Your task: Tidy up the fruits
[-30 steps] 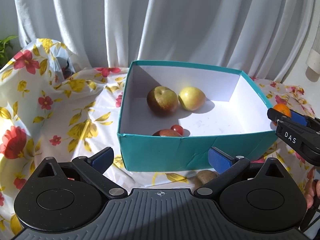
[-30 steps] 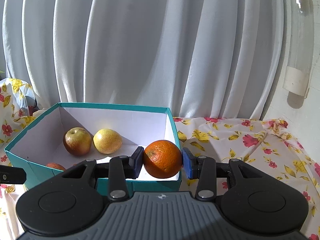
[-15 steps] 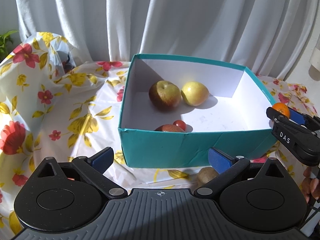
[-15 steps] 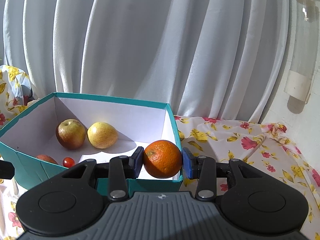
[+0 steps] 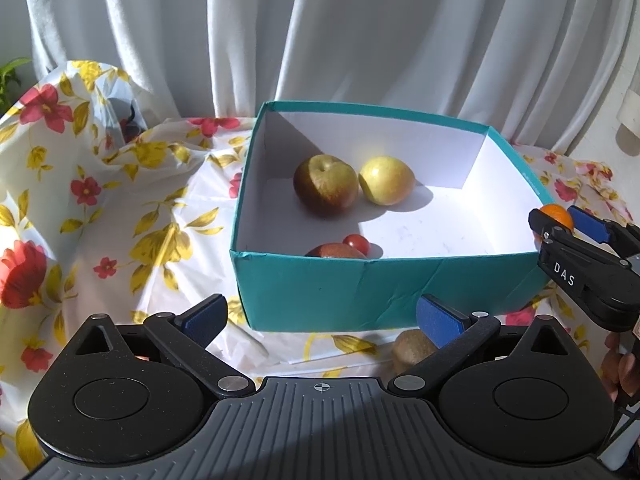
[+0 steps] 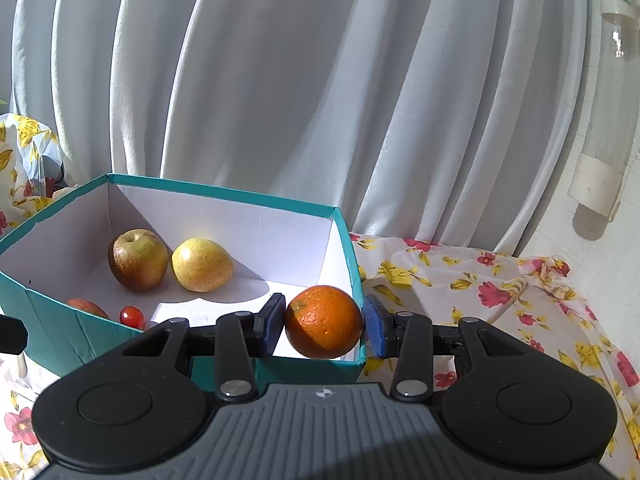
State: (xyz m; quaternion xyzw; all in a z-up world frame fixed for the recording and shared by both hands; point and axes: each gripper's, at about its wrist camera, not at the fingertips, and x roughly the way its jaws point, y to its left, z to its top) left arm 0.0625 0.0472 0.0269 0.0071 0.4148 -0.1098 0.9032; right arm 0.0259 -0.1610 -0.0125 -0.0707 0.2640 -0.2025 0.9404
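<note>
A teal box [image 5: 360, 292] with a white inside holds a red-brown apple [image 5: 325, 190], a yellow fruit [image 5: 386, 180], a cherry tomato [image 5: 357, 242] and a reddish fruit [image 5: 334, 251] half hidden by the front wall. My right gripper [image 6: 322, 322] is shut on an orange [image 6: 323, 334], held just above the box's [image 6: 224, 192] near right corner. In the left wrist view that orange [image 5: 554, 214] peeks out at the right edge. My left gripper [image 5: 320, 312] stands open before the box's front wall, with nothing between its fingers.
A brown fruit [image 5: 412, 350] lies on the floral cloth [image 5: 120, 220] by the left gripper's right finger. White curtains [image 6: 320, 100] hang close behind the box. A clear bottle [image 6: 608, 120] is fixed to the right wall. A hand [image 5: 620, 368] shows at the right edge.
The right gripper has rolled a little with the orange still in it, so the box looks tilted in its view. The left gripper has stayed where it was.
</note>
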